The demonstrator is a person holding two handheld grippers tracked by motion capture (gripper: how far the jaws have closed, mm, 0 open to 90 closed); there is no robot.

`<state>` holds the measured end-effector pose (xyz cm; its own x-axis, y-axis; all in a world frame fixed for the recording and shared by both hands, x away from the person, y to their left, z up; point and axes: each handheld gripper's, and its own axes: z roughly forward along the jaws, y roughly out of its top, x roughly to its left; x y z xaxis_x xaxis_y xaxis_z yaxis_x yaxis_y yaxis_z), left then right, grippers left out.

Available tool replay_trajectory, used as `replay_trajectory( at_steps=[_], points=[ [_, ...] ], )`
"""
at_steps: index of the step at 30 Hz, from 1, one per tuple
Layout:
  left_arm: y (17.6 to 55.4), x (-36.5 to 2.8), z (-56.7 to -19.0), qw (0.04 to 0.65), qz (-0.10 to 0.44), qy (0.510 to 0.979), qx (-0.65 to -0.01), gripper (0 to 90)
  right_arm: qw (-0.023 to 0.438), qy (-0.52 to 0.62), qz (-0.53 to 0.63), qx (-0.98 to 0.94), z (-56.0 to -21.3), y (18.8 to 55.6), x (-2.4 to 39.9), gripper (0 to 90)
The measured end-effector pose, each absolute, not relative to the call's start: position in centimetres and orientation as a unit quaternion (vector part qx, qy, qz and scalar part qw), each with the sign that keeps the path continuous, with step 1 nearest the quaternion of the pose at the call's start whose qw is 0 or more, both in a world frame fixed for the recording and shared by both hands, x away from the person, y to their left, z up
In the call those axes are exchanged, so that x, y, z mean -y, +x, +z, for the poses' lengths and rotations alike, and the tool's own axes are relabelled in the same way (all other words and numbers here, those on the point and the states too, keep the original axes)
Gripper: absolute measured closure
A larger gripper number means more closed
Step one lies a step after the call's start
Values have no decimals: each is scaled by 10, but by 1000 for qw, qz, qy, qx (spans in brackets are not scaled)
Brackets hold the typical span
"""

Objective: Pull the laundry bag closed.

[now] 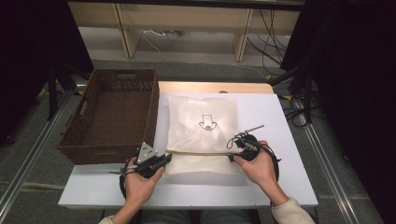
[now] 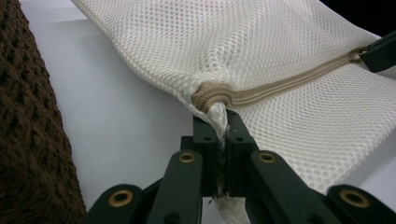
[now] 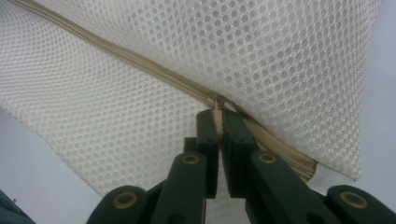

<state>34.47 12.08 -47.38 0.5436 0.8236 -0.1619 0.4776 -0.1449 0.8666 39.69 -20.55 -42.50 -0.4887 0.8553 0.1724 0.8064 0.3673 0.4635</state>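
Surface [image 1: 280, 186]: a white board was seen, with a brown woven basket [image 1: 112, 116] set at its left edge.
Mesh bag [image 1: 201, 122]: a white mesh laundry bag was laid flat on the surface, just beside the basket's right wall. A small dark printed mark [image 1: 205, 123] was noted on its upper face.
Zipper [image 1: 198, 152]: a tan zipper was seen running across the bag's near part, from one tool to the other.
Left tool [image 1: 164, 157]: it was held in the person's left hand [image 1: 140, 184] at the bag's near left corner. In the left gripper view the left tool [image 2: 223, 128] was found clenched on a pinch of white mesh just below the gathered end of the zipper [image 2: 212, 95]; the cloth was drawn up into a fold between the jaws.
Right tool [image 1: 232, 150]: it was held in the right hand [image 1: 259, 168] at the bag's near right side. In the right gripper view the right tool [image 3: 218, 116] was found clenched on the small tan zipper pull [image 3: 217, 106], with the zipper tape running off to the upper left and the lower right.
Bag condition: the mesh bag [image 2: 280, 56] was seen lifted slightly at the left grip; elsewhere it was lying on the surface.
Basket interior: it was seen in shadow; contents could not be told.
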Motion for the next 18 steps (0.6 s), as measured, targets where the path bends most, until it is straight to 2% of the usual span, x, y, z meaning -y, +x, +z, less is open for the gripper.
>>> replay_trajectory(
  at_steps=[18],
  points=[
    [345,-121,-474,483,179,732,-445,861,50,505,244,-827,-425,397,209,879]
  ],
)
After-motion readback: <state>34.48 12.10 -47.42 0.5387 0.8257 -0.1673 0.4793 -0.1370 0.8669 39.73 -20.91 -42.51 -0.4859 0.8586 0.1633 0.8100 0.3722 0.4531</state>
